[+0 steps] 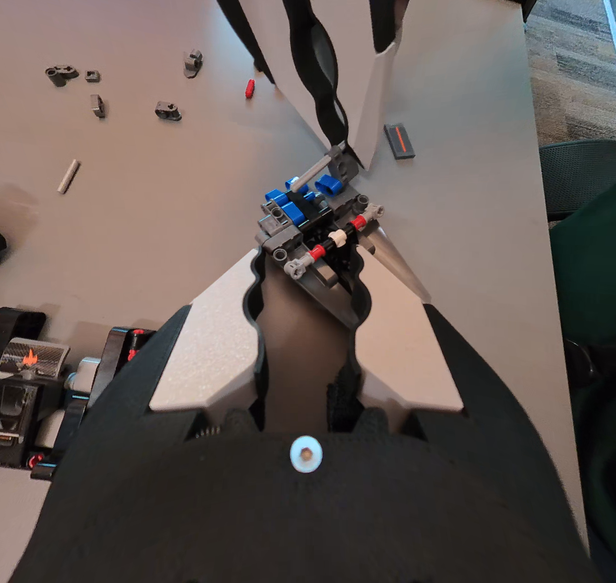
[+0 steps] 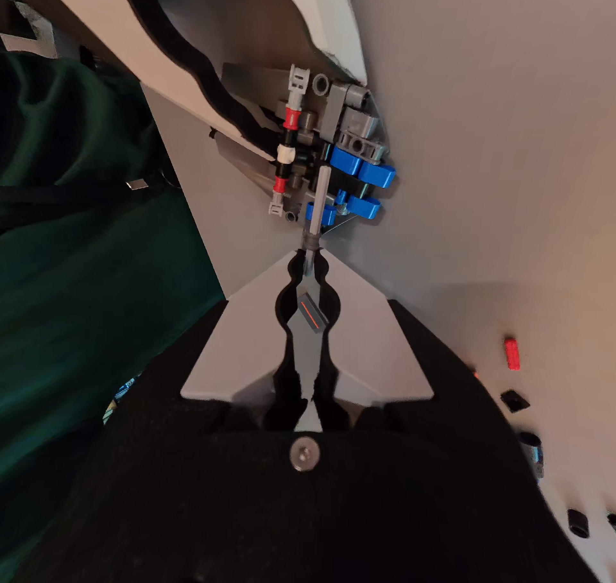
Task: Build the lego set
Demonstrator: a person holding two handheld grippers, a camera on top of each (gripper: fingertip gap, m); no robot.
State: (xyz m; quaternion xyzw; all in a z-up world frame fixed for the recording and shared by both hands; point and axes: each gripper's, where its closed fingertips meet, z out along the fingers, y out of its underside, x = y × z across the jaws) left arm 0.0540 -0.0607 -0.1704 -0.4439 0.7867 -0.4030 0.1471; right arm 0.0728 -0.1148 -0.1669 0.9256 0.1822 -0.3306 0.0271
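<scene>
My left gripper [image 1: 310,260] is shut on a small lego assembly [image 1: 300,223] of grey, black and blue parts with a black axle carrying red and white bushes. It holds the assembly just above the table. My right gripper [image 1: 350,157] comes in from the far side, shut on a dark grey connector [image 1: 343,163] with a light grey axle [image 1: 313,172] through it. The axle's free end lies over the assembly's blue parts. In the right wrist view the right gripper [image 2: 309,255] pinches the connector [image 2: 311,242], and the axle [image 2: 320,197] points into the assembly [image 2: 350,153].
Several loose dark grey pieces [image 1: 168,110], a red pin [image 1: 249,88] and a spare light grey axle [image 1: 69,176] lie at the far left. A dark tile with a red line [image 1: 399,141] lies by the right gripper. A partly built model [image 1: 30,383] sits near left. The table edge [image 1: 540,200] runs along the right. The red pin [image 1: 249,88] lies around 11 centimeters away from my right fingertips. Seen from the right wrist view [image 2: 511,354] as well.
</scene>
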